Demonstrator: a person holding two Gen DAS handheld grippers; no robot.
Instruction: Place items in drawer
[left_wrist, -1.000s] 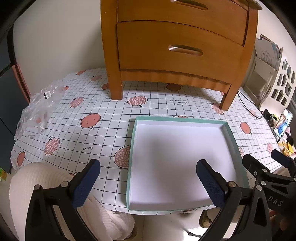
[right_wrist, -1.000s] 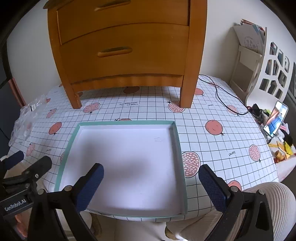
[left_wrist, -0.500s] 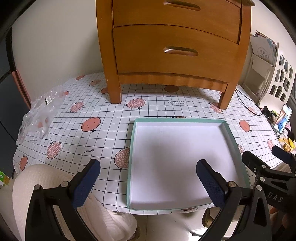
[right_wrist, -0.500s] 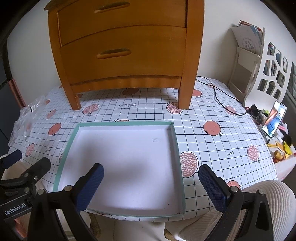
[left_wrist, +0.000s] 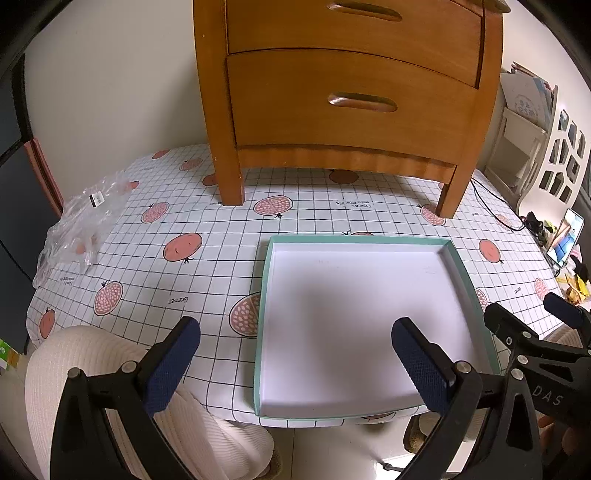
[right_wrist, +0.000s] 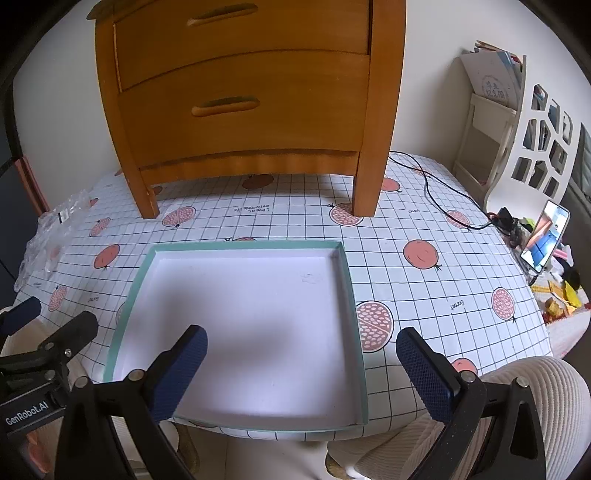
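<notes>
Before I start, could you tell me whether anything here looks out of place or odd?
The shallow teal-rimmed tray is empty and overhangs the table's near edge. Both drawers, upper and lower, are shut, and no items to stow are in view.

Table (left_wrist: 155, 254) under pomegranate-print grid cloth: wooden nightstand (left_wrist: 347, 92) at back, shallow teal-rimmed tray (left_wrist: 263, 295) at front edge, clear plastic bag (left_wrist: 79, 221) left, black cable (right_wrist: 436, 192) right.

1. We see the wooden cabinet (left_wrist: 351, 92) cut off at the top edge, so its upper drawer (right_wrist: 240, 33) shows only partly.
2. We cannot read the small print on the worktop (left_wrist: 221, 236).
3. The crumpled plastic bag (left_wrist: 81, 221) hides its contents from us.
4. The phone screen (right_wrist: 546, 236) is too small to tell.
</notes>
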